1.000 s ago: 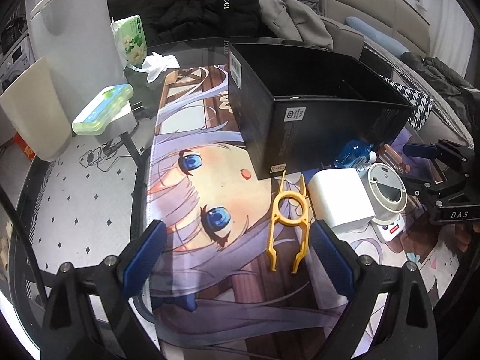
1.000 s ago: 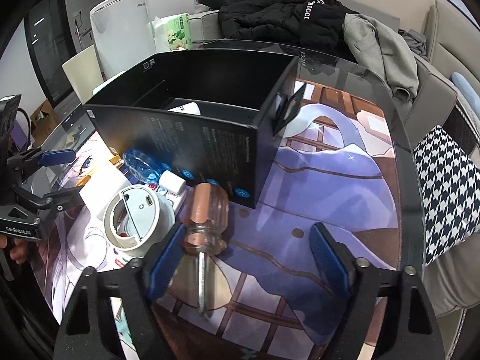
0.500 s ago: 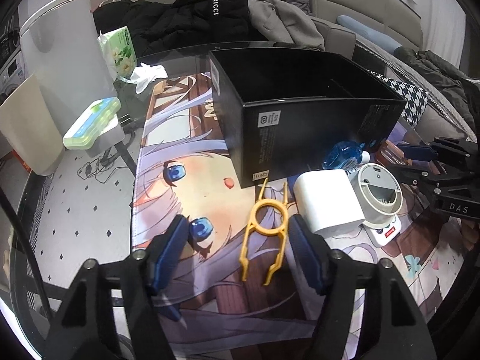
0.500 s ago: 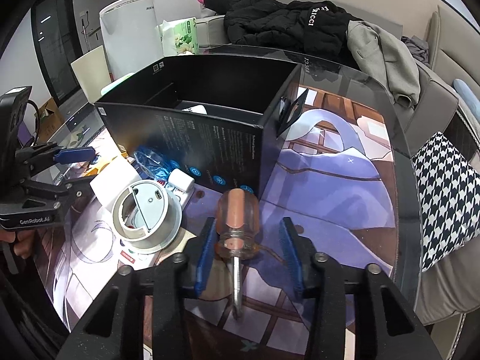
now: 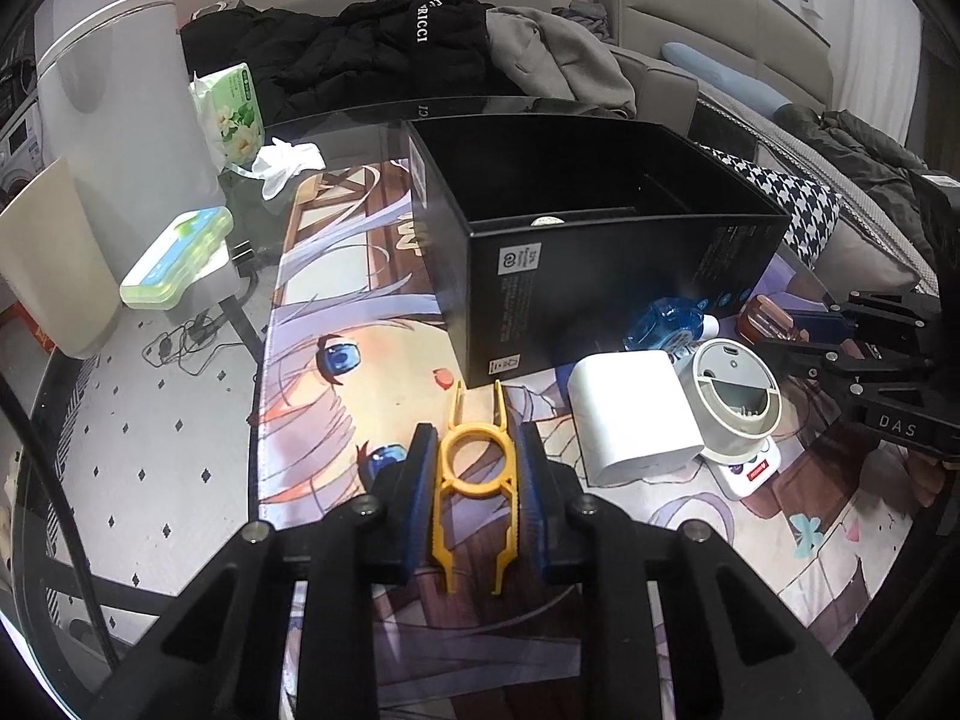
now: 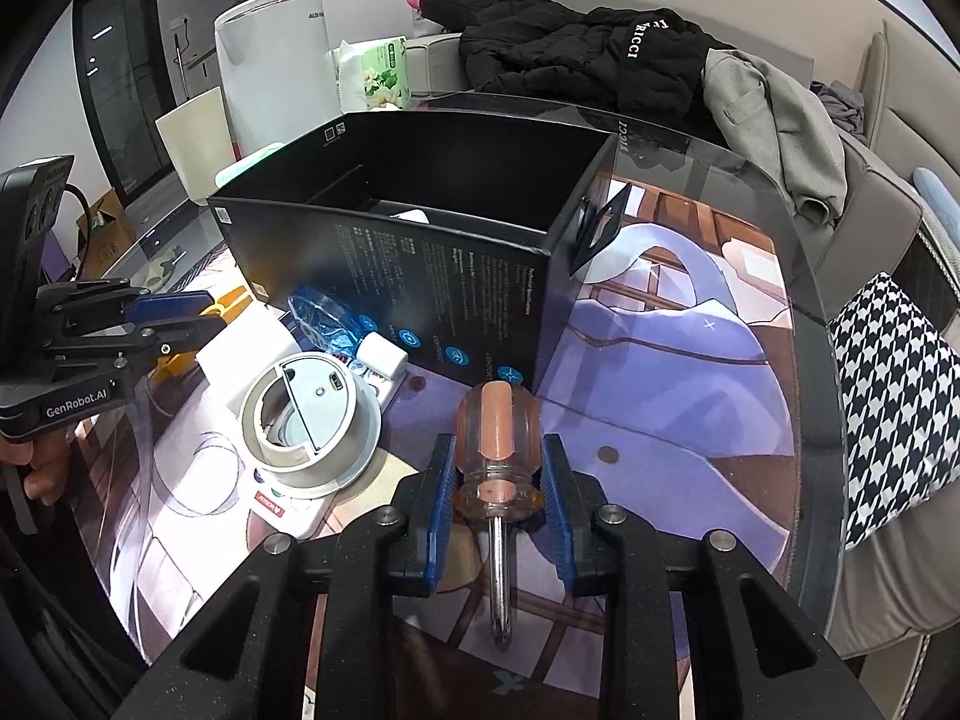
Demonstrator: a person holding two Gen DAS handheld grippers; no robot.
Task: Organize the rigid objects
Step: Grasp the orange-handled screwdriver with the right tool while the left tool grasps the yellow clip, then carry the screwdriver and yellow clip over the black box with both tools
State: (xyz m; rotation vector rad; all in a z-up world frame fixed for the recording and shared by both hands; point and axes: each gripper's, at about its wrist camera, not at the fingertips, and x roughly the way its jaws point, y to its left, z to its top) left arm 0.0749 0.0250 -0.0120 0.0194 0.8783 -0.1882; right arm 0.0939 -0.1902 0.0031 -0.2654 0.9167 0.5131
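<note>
Grasp step on both sides: left gripper (image 5: 475,474) jaws closed on the yellow plastic tool (image 5: 475,471), right gripper (image 6: 497,483) jaws closed on the screwdriver (image 6: 493,438), both low over the table (image 6: 690,372); next likely lift toward the black box (image 6: 432,240) at 12 o'clock.

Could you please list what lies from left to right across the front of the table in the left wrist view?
Green plastic case → yellow plastic clip tool, held in the left hand-held gripper → white rectangular box → round white device with a grey insert → right hand-held gripper.
</note>
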